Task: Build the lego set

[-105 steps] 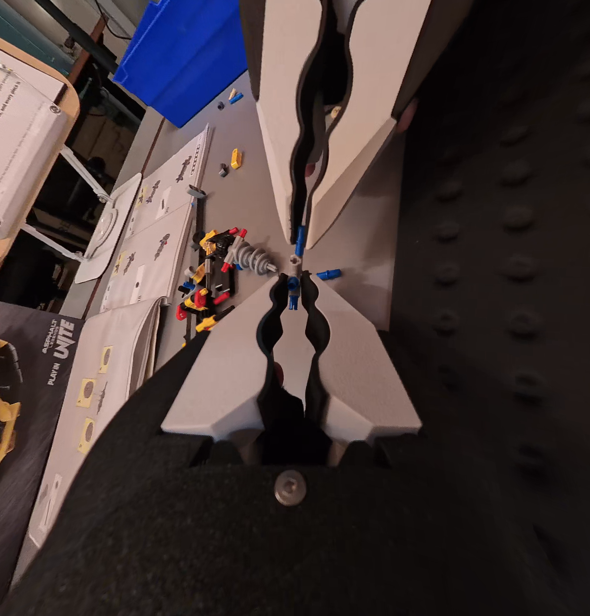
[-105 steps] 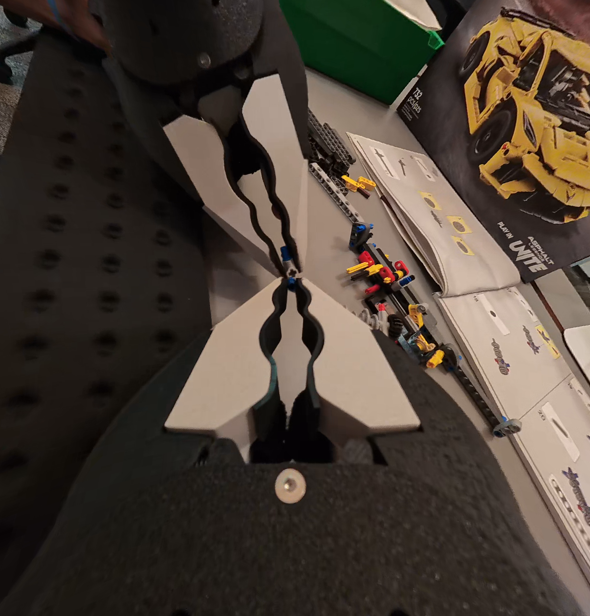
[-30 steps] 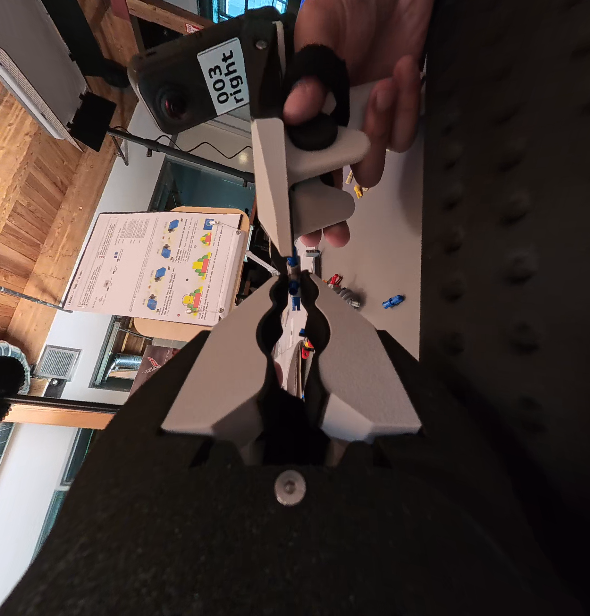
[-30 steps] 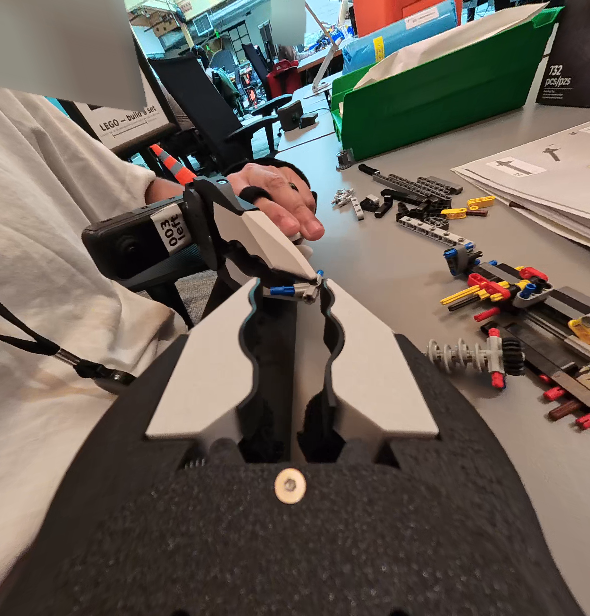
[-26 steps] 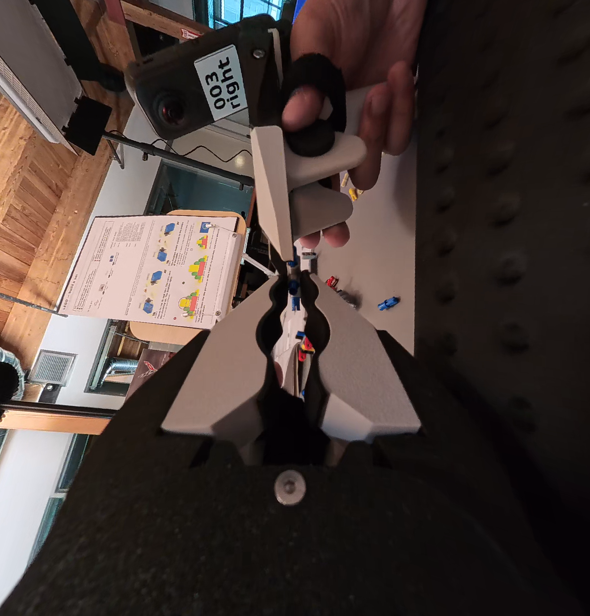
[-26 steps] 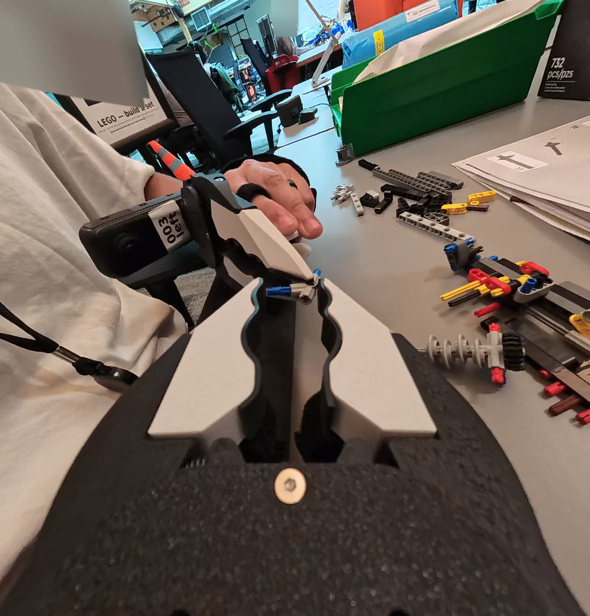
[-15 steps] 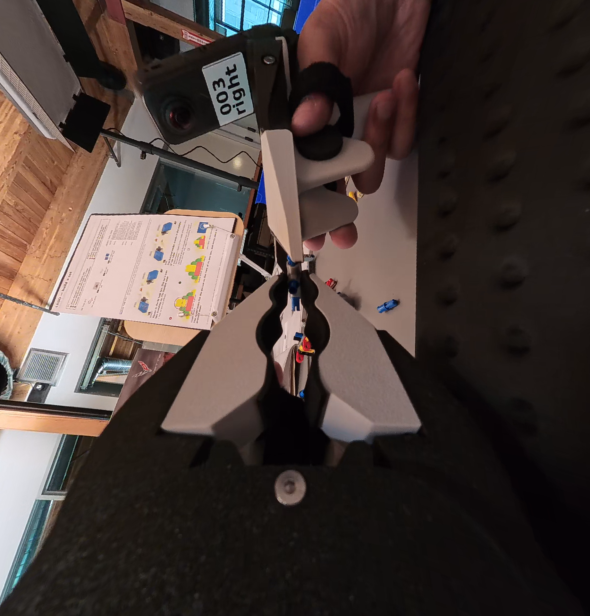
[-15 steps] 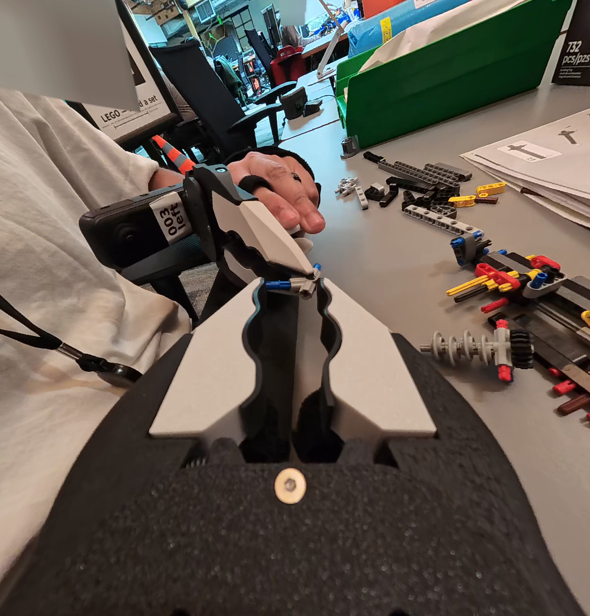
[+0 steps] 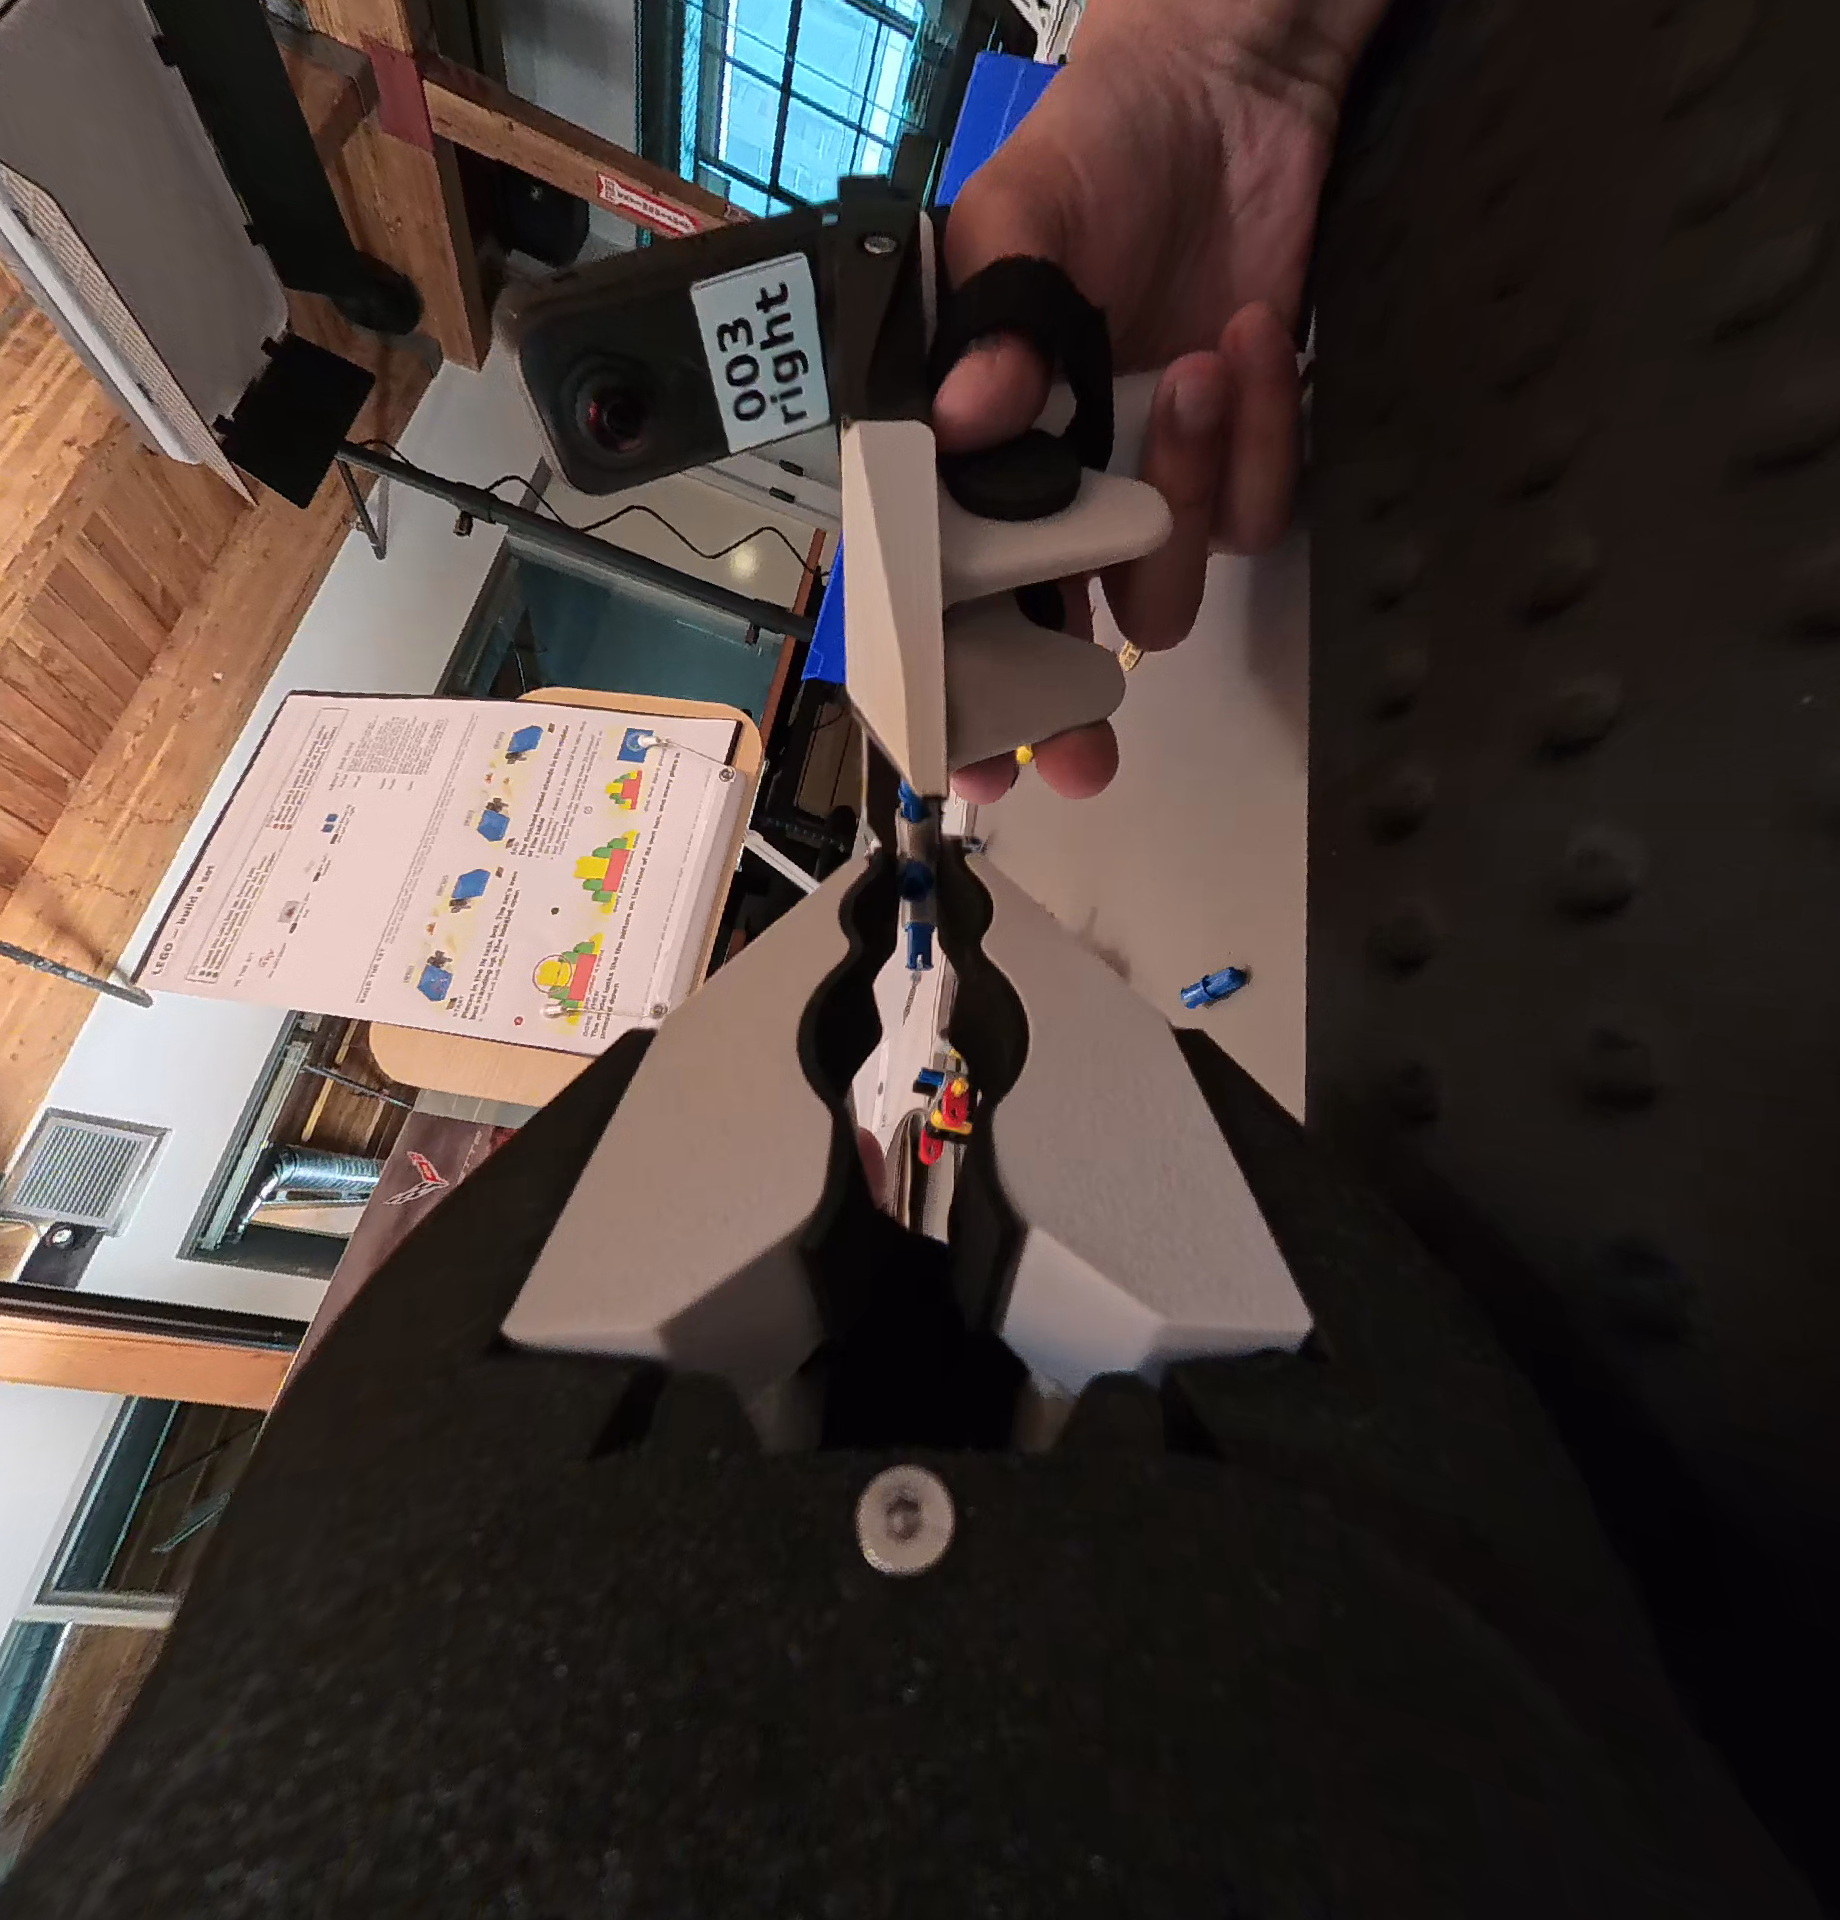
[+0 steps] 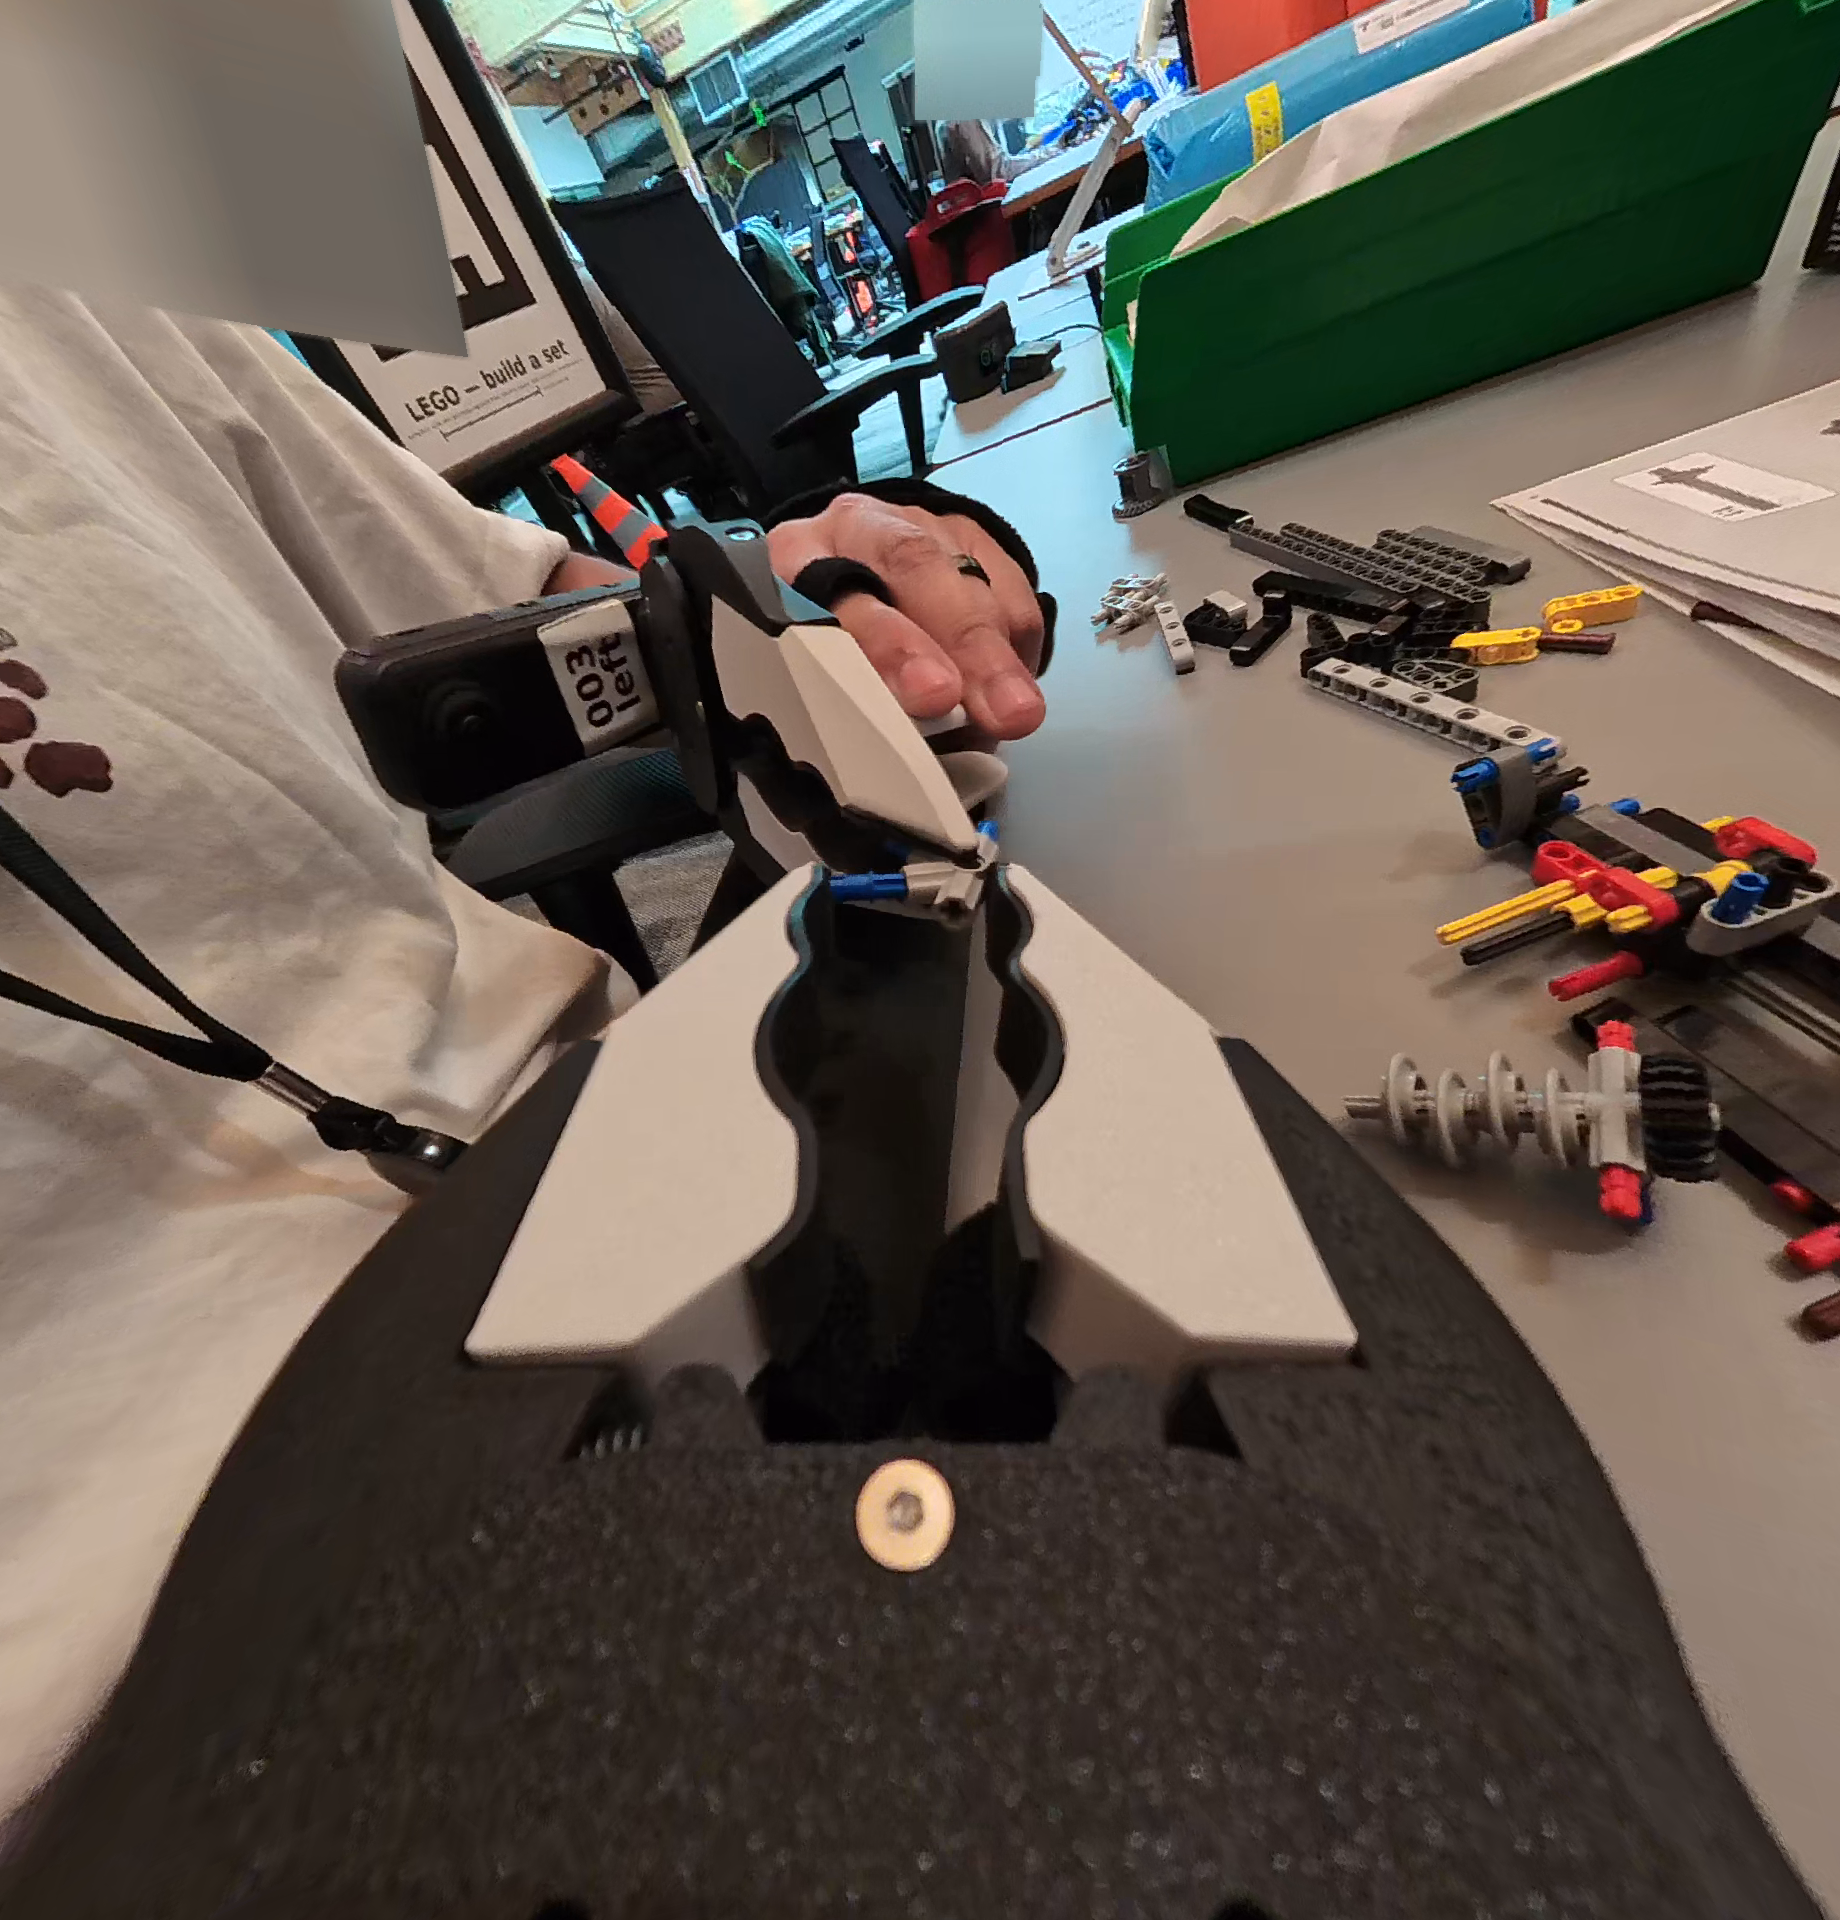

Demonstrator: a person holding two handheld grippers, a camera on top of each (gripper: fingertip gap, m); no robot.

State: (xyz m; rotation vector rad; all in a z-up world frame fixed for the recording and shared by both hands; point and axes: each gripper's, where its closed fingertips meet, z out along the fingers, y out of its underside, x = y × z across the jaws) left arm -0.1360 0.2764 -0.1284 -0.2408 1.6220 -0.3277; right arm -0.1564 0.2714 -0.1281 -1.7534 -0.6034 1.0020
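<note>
Above the table (image 10: 1259, 862), beside the half-built chassis (image 10: 1674, 914), 1 grey connector (image 10: 947, 883) is pinched by both the left gripper (image 9: 921, 862) and right gripper (image 10: 911, 883); many loose pieces (image 10: 1363, 613) are left unassembled.

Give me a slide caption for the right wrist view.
Both grippers meet on a small grey connector with blue pins above the grey table.

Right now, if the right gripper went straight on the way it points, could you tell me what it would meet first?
The right gripper would almost at once meet the small grey and blue connector piece at its tips, with the left gripper pinching that piece just beyond; depth is hard to judge.
</note>
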